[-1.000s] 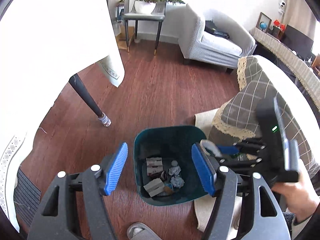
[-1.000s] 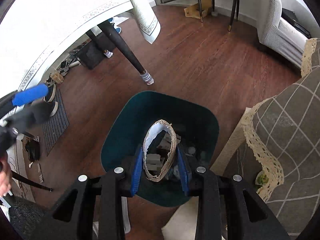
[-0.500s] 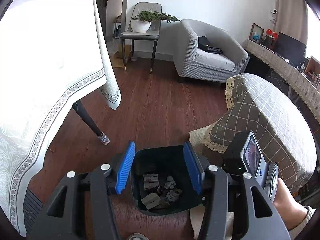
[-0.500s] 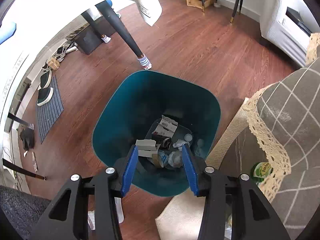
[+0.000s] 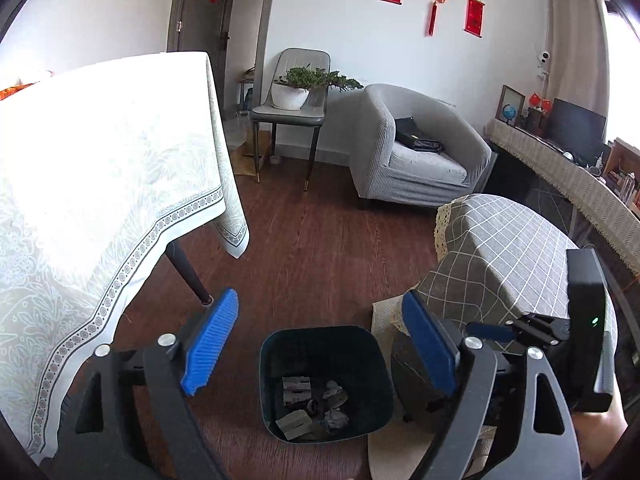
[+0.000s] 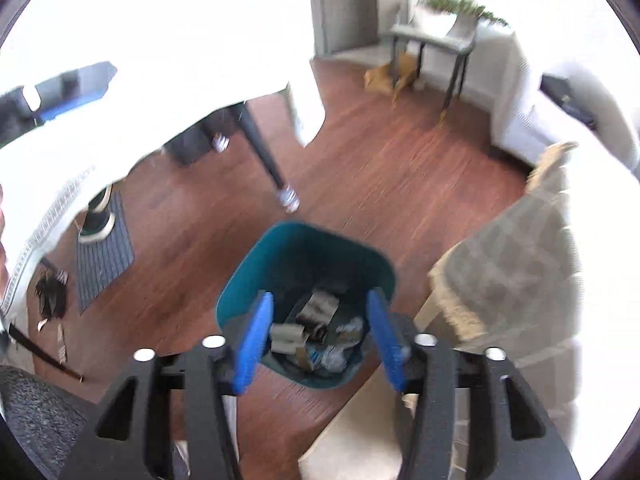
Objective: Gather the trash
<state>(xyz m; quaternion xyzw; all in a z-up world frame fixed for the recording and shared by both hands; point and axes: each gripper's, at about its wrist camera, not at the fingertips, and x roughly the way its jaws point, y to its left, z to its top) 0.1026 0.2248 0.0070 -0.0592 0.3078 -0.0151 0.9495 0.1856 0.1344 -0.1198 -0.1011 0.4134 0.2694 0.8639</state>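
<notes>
Bin (image 5: 326, 384): on floor, holds scraps. Left tongs (image 5: 320, 354), right tongs (image 6: 320, 340): both just opening, empty. Next: lift clear, seek remaining trash.

Both wrist views above bin (image 5: 326, 384)

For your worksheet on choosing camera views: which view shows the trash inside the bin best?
The left wrist view: it is sharp, and the trash lies unblocked in the bin between the open jaws. The right wrist view sits closer above the trash, but it is motion-blurred and its pads overlap the bin's edges.
</notes>
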